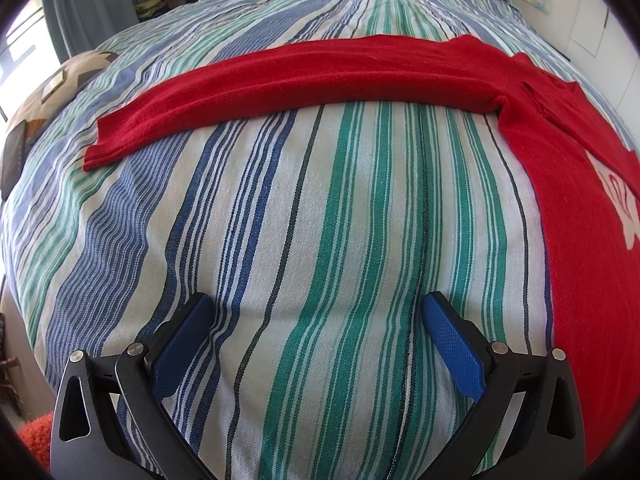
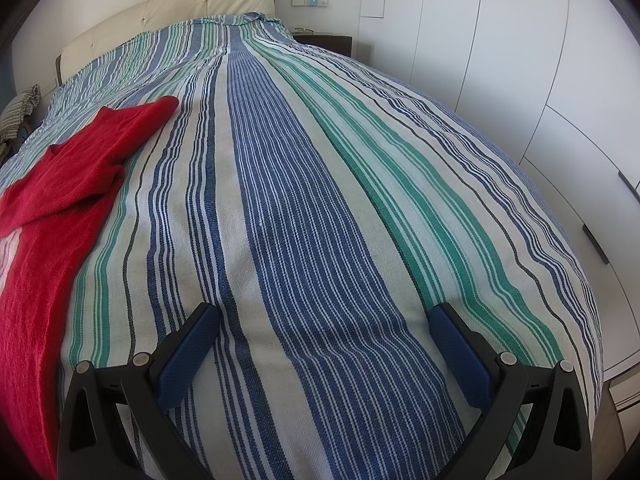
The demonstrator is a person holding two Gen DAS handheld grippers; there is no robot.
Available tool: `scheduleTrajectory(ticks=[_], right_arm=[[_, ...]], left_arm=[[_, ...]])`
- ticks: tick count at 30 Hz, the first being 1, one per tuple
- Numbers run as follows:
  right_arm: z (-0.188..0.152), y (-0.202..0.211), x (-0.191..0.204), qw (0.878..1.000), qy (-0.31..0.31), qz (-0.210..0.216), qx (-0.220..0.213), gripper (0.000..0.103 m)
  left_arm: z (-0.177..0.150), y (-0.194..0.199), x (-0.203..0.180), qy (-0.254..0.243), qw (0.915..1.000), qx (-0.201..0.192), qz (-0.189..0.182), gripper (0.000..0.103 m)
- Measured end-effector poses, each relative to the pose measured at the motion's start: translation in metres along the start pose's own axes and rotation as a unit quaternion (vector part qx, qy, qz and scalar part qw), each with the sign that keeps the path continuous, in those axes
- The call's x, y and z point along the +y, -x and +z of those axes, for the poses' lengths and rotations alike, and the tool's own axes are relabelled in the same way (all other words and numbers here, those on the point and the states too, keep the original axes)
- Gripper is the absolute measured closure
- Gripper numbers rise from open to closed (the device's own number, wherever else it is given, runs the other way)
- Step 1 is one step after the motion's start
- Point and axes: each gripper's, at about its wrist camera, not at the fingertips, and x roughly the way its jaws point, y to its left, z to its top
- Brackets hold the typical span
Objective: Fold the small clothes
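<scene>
A red knit sweater (image 1: 568, 168) with a white pattern on its front lies flat on the striped bedspread (image 1: 320, 220). One long sleeve (image 1: 280, 80) stretches out to the left across the bed, beyond my left gripper (image 1: 316, 308), which is open, empty and just above the bedspread. In the right wrist view the sweater (image 2: 52, 200) lies at the left edge, its other sleeve (image 2: 132, 120) folded inward over the body. My right gripper (image 2: 324, 316) is open and empty over bare bedspread (image 2: 304, 220), right of the sweater.
A cream headboard (image 2: 160, 8) is at the far end of the bed. White wardrobe doors (image 2: 540, 60) and a dark nightstand (image 2: 324, 42) stand to the right. A patterned cushion (image 1: 60, 80) and a dark tablet (image 1: 14, 156) lie at the bed's left side.
</scene>
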Motion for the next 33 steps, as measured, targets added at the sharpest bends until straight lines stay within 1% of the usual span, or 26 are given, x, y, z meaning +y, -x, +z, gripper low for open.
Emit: scheduleTrajectory(ticks=[7,11,13,15,17,18,19,20,21,22,24,25,26,27,29,30,31,33], right_arm=[[0.000,0.000,0.000,1.000,0.000,0.000,0.000,0.000],[0.000,0.000,0.000,1.000,0.001,0.000,0.000,0.000],[0.000,0.001,0.000,1.000,0.001,0.000,0.000,0.000],[0.000,0.001,0.000,1.000,0.001,0.000,0.000,0.000],[0.000,0.001,0.000,1.000,0.001,0.000,0.000,0.000],[-0.001,0.001,0.000,1.000,0.001,-0.001,-0.001,0.000],[-0.001,0.001,0.000,1.000,0.001,-0.001,-0.001,0.000],[-0.001,0.001,0.000,1.000,0.001,-0.001,-0.001,0.000],[-0.001,0.001,0.000,1.000,0.001,0.000,-0.001,0.000],[-0.001,0.001,0.000,1.000,0.001,0.000,-0.001,0.000],[0.000,-0.001,0.001,1.000,0.001,0.000,-0.001,0.000],[0.000,-0.001,0.001,1.000,0.002,-0.001,-0.002,0.000],[0.001,-0.001,0.001,1.000,0.002,-0.002,-0.002,0.000],[0.001,-0.002,0.001,1.000,0.003,-0.003,-0.003,0.000],[0.001,-0.001,0.001,1.000,0.004,-0.004,-0.003,0.000],[0.001,-0.001,0.001,1.000,0.004,-0.004,-0.003,0.000],[0.001,-0.001,0.001,1.000,0.004,-0.004,-0.004,0.000],[0.001,-0.001,0.001,1.000,0.005,-0.005,-0.004,0.000]], left_arm=[[0.000,0.000,0.000,0.000,1.0000,-0.001,0.000,0.001],[-0.002,0.003,0.002,0.005,0.9999,-0.009,-0.006,0.001],[-0.001,0.010,0.007,0.016,0.9997,-0.007,-0.017,0.001],[0.003,0.025,0.015,0.034,0.9987,0.001,-0.037,0.001],[0.008,0.049,0.034,0.076,0.9939,-0.021,-0.076,0.001],[0.013,0.061,0.051,0.107,0.9892,-0.038,-0.094,0.001],[0.019,0.070,0.070,0.141,0.9825,-0.052,-0.110,0.001],[0.025,0.075,0.091,0.180,0.9735,-0.062,-0.127,0.001],[0.029,0.079,0.116,0.226,0.9611,-0.069,-0.143,0.001],[0.031,0.078,0.142,0.275,0.9460,-0.072,-0.156,0.001],[0.035,0.068,0.187,0.360,0.9148,-0.062,-0.171,0.001],[0.038,0.060,0.204,0.388,0.9037,-0.053,-0.174,0.002],[0.043,0.049,0.214,0.402,0.8981,-0.041,-0.173,0.002],[0.049,0.039,0.221,0.406,0.8981,-0.029,-0.167,0.003],[0.061,0.017,0.227,0.403,0.9021,-0.012,-0.154,0.009],[0.068,0.004,0.226,0.403,0.9029,-0.001,-0.150,0.016],[0.072,-0.008,0.227,0.406,0.9021,0.013,-0.146,0.019],[0.074,-0.028,0.226,0.416,0.8991,0.031,-0.132,0.020]])
